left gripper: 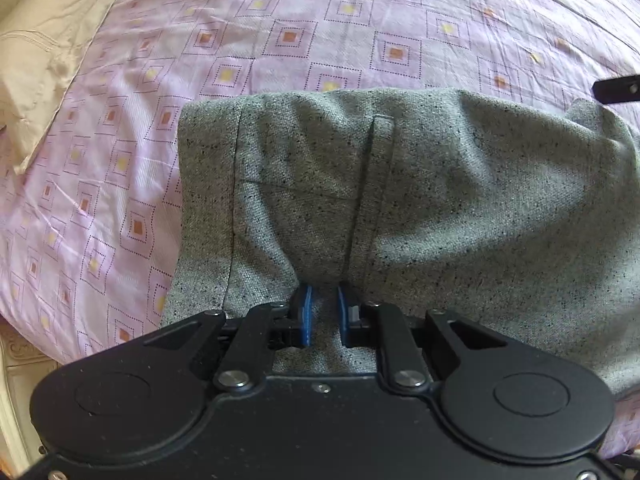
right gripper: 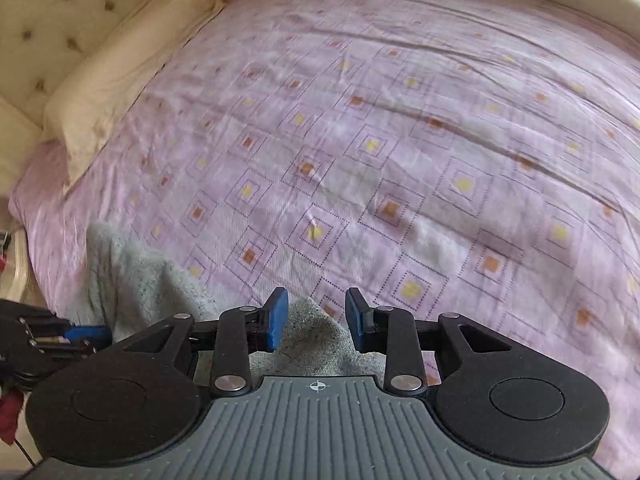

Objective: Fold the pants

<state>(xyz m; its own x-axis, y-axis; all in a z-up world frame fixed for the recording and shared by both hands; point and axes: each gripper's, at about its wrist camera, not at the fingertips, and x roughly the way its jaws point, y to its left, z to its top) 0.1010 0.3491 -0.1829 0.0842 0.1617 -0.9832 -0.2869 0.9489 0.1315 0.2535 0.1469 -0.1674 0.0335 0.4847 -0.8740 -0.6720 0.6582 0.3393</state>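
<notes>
the grey pants (left gripper: 420, 200) lie on the pink bedsheet (left gripper: 280, 40), the left gripper (left gripper: 324, 312) slightly parted with cloth between its pads, the right gripper (right gripper: 316, 316) spread open above a cloth corner, gripping nothing.

The pants (left gripper: 460, 200) are coarse woven cloth, grey flecked with black, matt. The bed sheet (left gripper: 280, 40) is thin, smooth lilac cloth with a faint sheen, lightly creased. The left hand-held gripper (left gripper: 324, 312) is matt black plastic with blue rubbery pads (left gripper: 306, 316) and shiny metal rivets.
</notes>
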